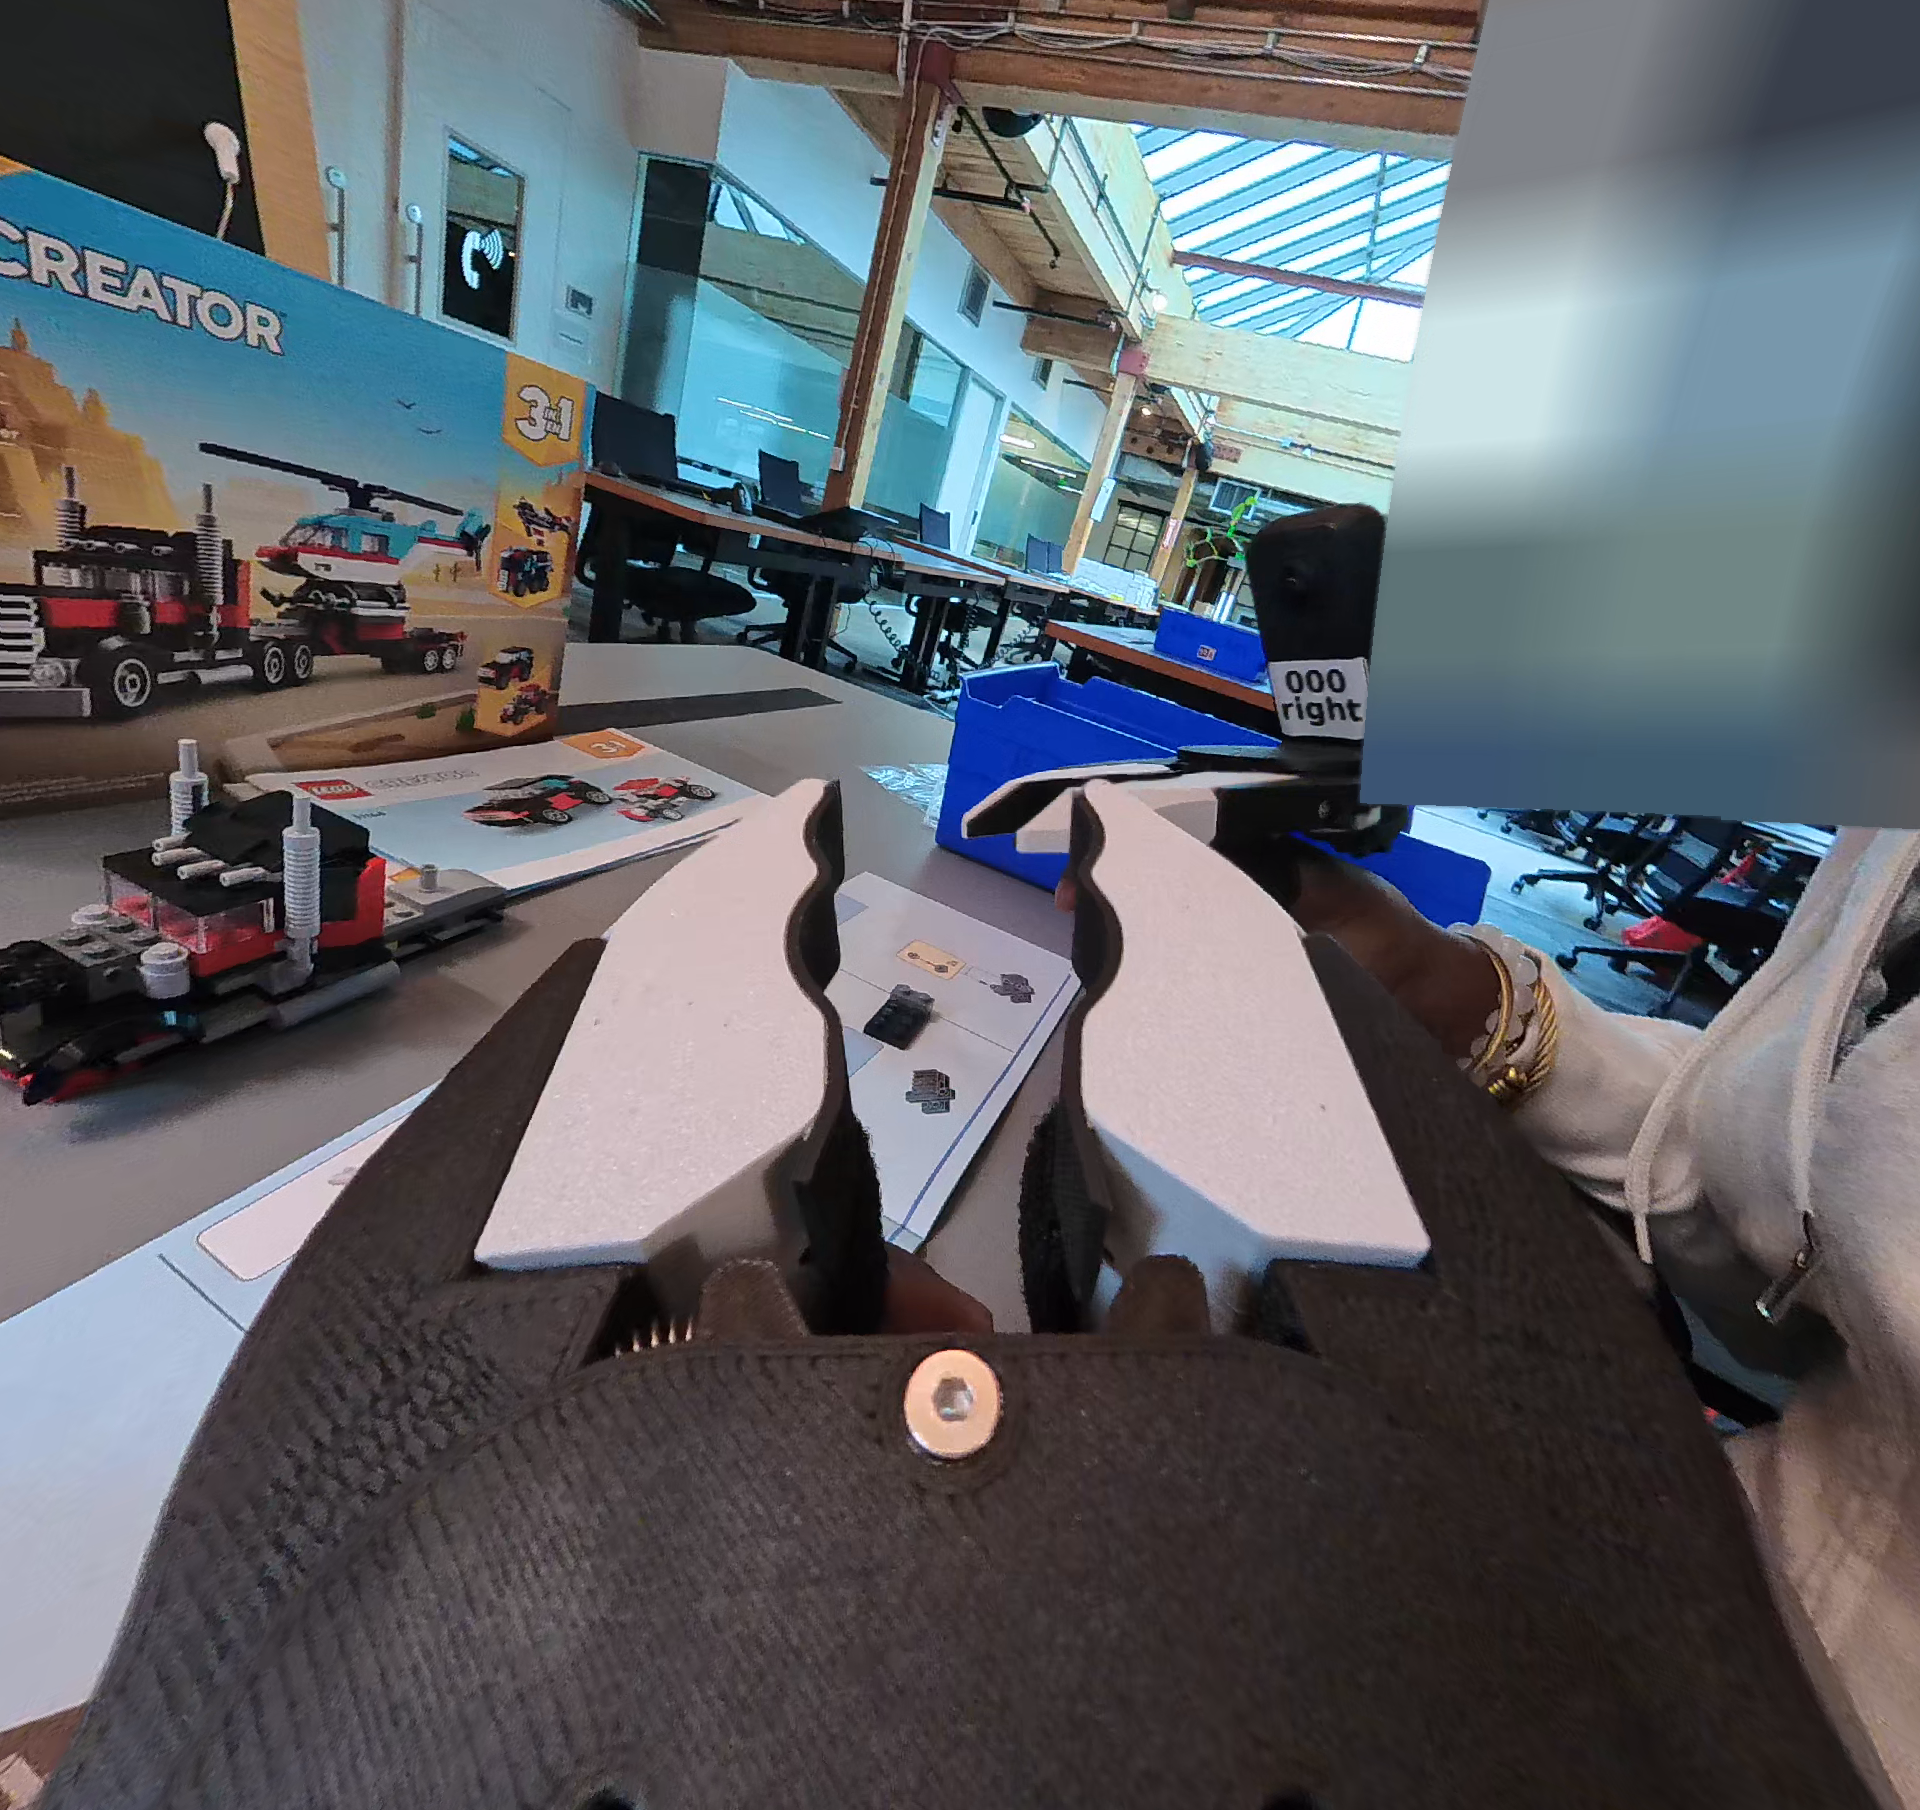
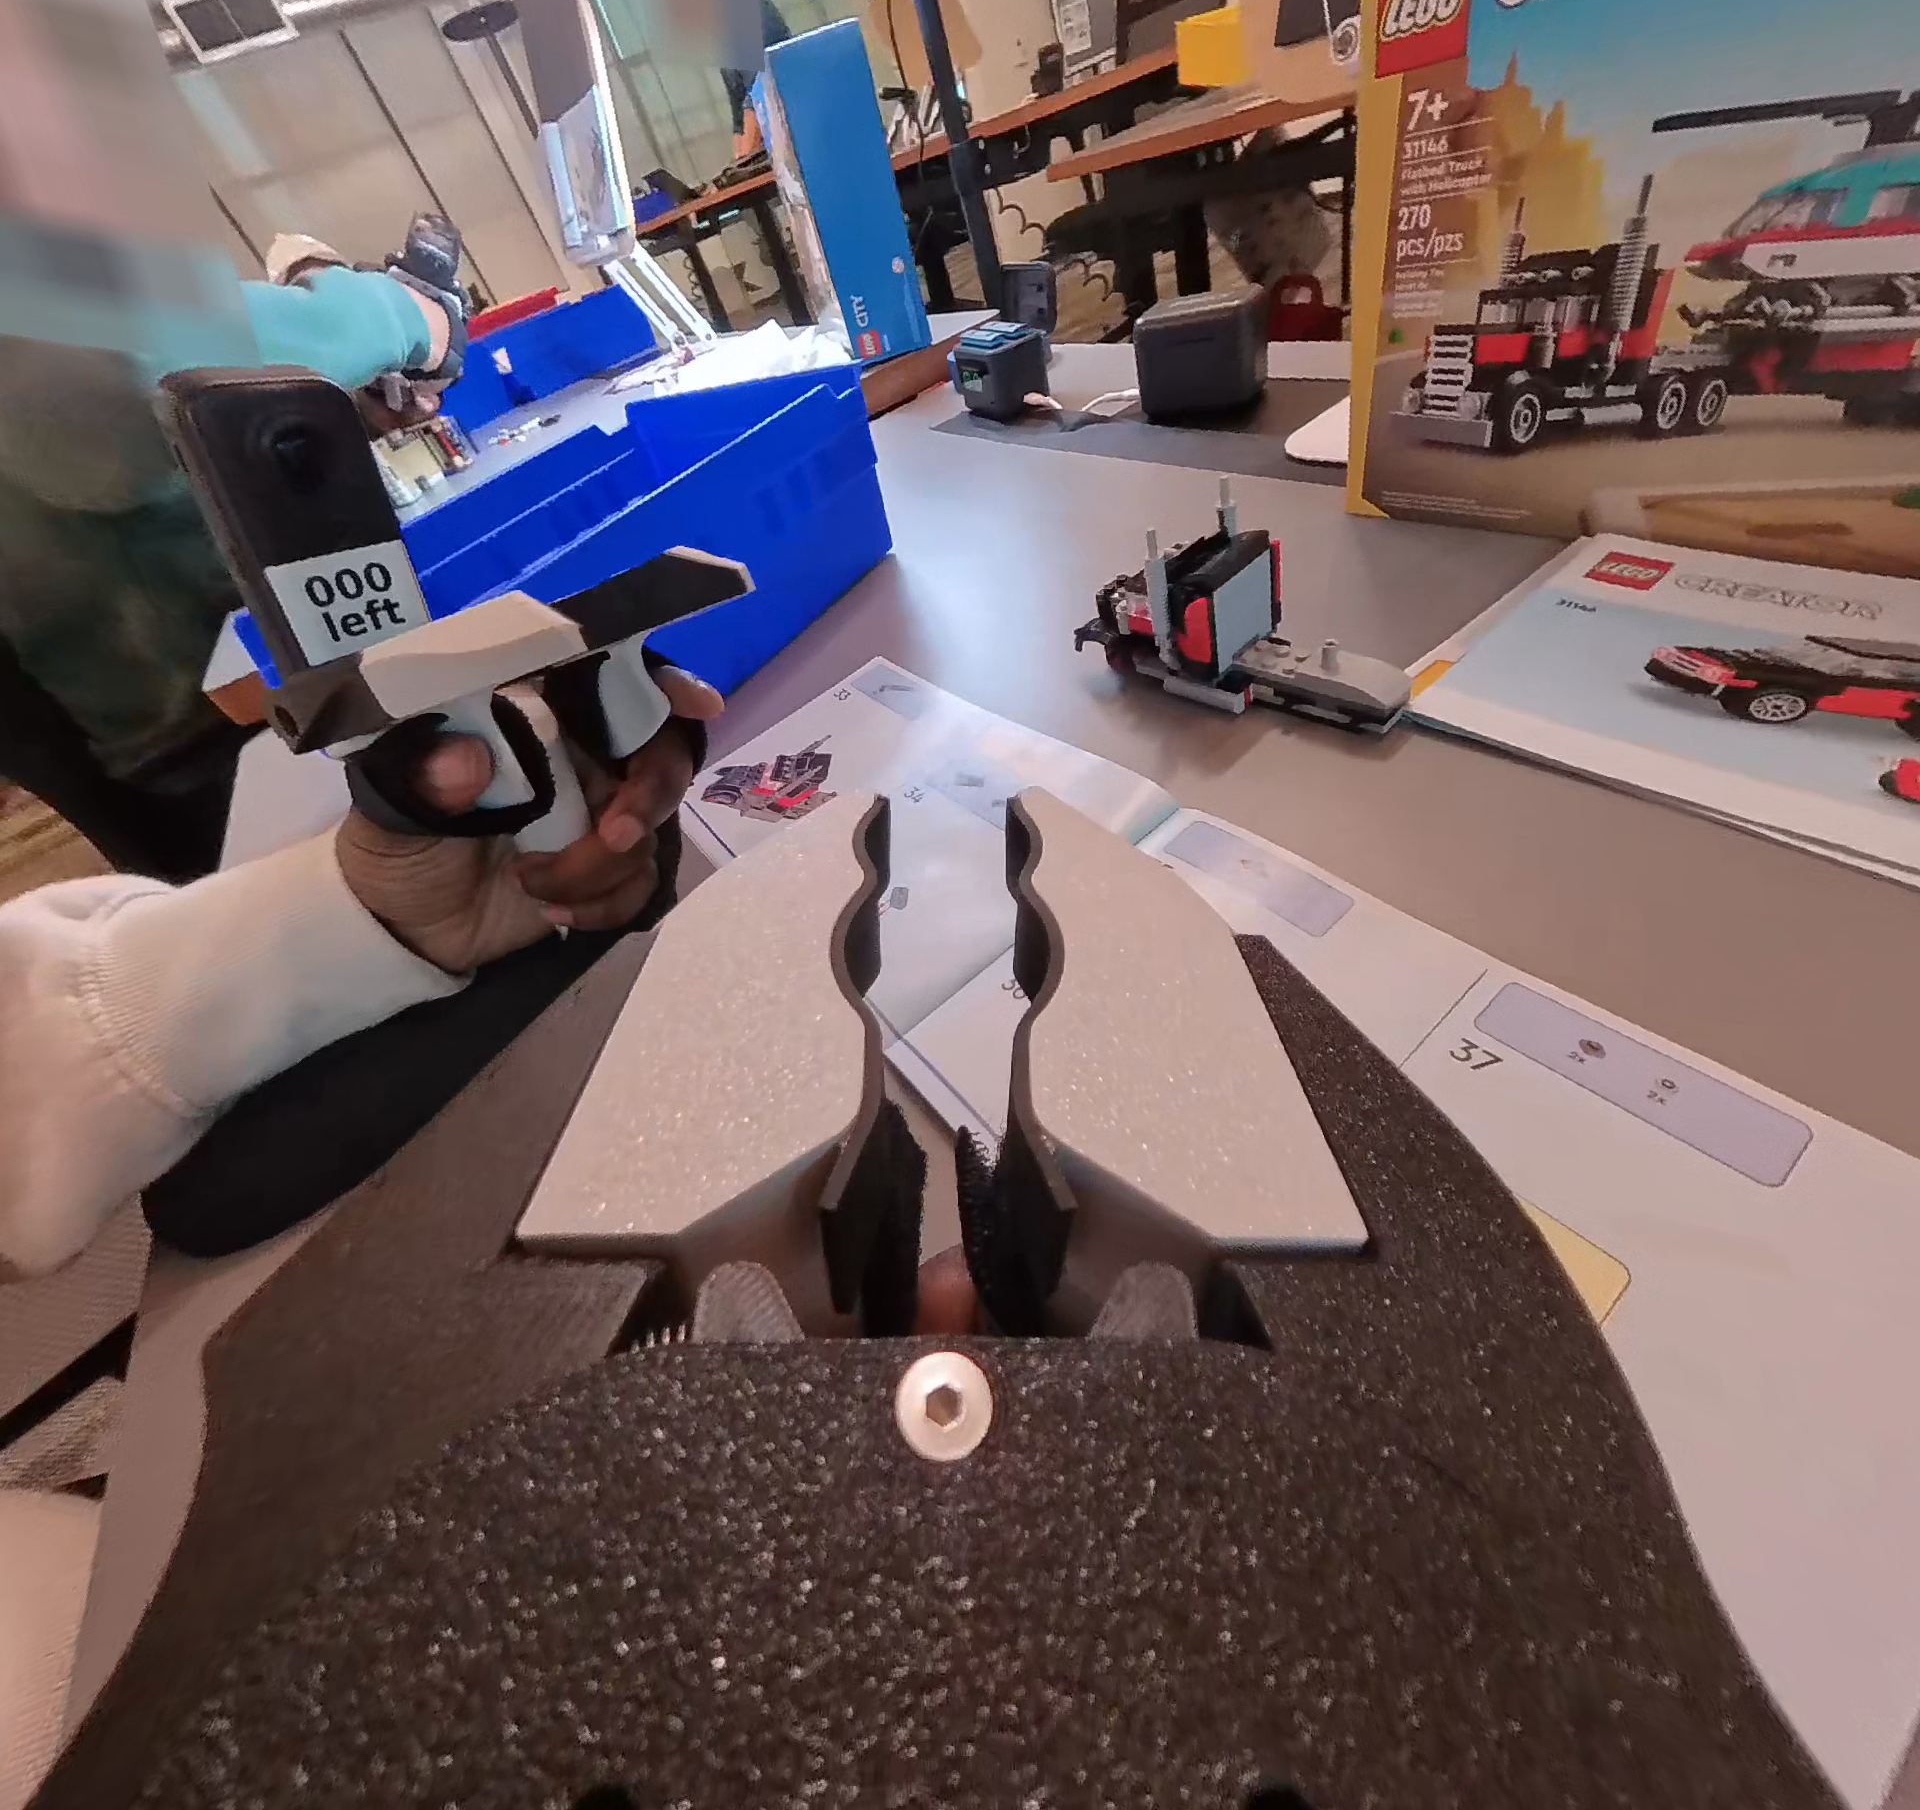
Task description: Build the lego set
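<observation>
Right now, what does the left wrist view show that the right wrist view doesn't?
Only the left wrist view shows a small black brick lying loose on the open instruction page, seen between the open left gripper.

Only the right wrist view shows a second, blue set box and two dark chargers.

Both show the half-built truck, blue bin, closed booklet and truck set box.

Both grippers look the same: the left gripper (image 1: 951, 804) and right gripper (image 2: 945, 815) have chunky light grey fingers with wavy black inner edges, on a rough black 3D-printed base with one silver hex screw (image 1: 952, 1402) in the middle. Each has a black camera block (image 2: 281, 472) with a white sticker. The person wears a white hoodie sleeve (image 2: 156, 1012) plus gold bracelets (image 1: 1512, 1017).
</observation>
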A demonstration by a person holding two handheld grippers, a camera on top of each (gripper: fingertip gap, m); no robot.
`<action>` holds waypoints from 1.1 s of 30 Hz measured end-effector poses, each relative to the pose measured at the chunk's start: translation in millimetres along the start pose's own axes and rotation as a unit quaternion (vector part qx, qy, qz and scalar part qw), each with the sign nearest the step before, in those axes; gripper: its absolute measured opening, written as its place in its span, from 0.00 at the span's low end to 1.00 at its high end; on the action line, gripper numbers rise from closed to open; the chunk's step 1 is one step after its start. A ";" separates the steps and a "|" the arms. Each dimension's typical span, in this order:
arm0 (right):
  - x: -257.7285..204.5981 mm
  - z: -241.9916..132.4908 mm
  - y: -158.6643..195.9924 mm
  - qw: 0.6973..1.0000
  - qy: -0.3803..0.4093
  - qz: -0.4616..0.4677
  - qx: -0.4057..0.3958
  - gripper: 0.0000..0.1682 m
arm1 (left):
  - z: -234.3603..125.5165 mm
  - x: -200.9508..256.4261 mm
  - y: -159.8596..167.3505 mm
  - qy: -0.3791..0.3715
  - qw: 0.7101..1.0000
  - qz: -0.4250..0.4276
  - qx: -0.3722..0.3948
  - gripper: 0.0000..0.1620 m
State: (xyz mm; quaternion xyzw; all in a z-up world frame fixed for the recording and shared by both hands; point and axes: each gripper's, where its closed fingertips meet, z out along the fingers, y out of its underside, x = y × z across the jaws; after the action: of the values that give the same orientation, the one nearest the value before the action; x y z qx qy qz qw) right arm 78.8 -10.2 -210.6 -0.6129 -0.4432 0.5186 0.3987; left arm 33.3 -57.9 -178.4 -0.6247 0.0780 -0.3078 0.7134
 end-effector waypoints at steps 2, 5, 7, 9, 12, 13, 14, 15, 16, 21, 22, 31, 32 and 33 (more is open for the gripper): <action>-0.2 -0.2 0.2 1.000 -0.005 0.008 -0.001 0.13 | 0.4 0.2 0.7 0.000 1.000 0.000 -0.002 0.26; -2.1 0.8 1.2 1.000 -0.009 0.004 -0.003 0.13 | 0.6 -0.4 0.6 -0.002 1.000 0.000 -0.001 0.26; -2.1 2.1 3.6 1.000 -0.007 -0.004 -0.010 0.14 | 0.8 -2.6 0.0 -0.010 1.000 -0.001 -0.001 0.26; -2.3 3.3 6.2 1.000 -0.007 -0.007 -0.017 0.14 | 2.2 -6.5 -0.1 -0.033 0.999 0.004 -0.007 0.26; -2.4 4.4 8.3 1.000 -0.011 -0.002 -0.023 0.15 | 6.7 -6.7 4.4 -0.065 0.995 0.024 -0.067 0.26; -2.1 4.7 8.5 1.000 -0.012 0.000 -0.023 0.15 | 7.1 -5.8 4.1 -0.073 0.993 0.039 -0.089 0.26; -2.0 4.9 8.9 1.000 -0.013 0.003 -0.023 0.15 | 6.4 -6.0 2.2 -0.083 0.989 0.056 -0.107 0.26; -2.0 5.2 9.3 1.000 -0.015 0.005 -0.024 0.15 | 4.8 -6.7 -0.9 -0.093 0.986 0.073 -0.121 0.26; -2.2 5.5 9.7 1.000 -0.017 0.008 -0.025 0.15 | 2.3 -8.6 -4.8 -0.105 0.982 0.085 -0.133 0.26; -14.0 2.4 0.0 0.999 -0.047 0.014 -0.002 0.15 | -10.7 -20.1 -7.2 -0.136 0.969 0.102 -0.178 0.26; -22.6 -1.7 -6.8 0.997 -0.070 0.027 0.011 0.15 | -9.4 -19.0 -4.4 -0.127 0.972 0.097 -0.172 0.26; -11.5 -168.3 -107.7 0.998 0.006 0.027 0.051 0.07 | -0.4 -12.3 27.2 -0.071 0.981 0.060 -0.172 0.25; 19.6 -190.4 -115.9 0.996 0.075 -0.001 0.039 0.05 | -1.0 -12.3 27.7 -0.068 0.982 0.059 -0.169 0.25; 57.2 -209.1 -116.0 0.988 0.150 -0.031 0.005 0.04 | -1.4 -11.2 26.5 -0.064 0.983 0.059 -0.164 0.25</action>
State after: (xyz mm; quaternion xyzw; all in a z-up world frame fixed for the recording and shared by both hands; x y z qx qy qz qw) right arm 274.6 72.1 -86.5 -0.6676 -0.3946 0.4107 0.4796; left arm 32.7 -52.3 -206.6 -0.7460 0.1180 -0.2076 0.6216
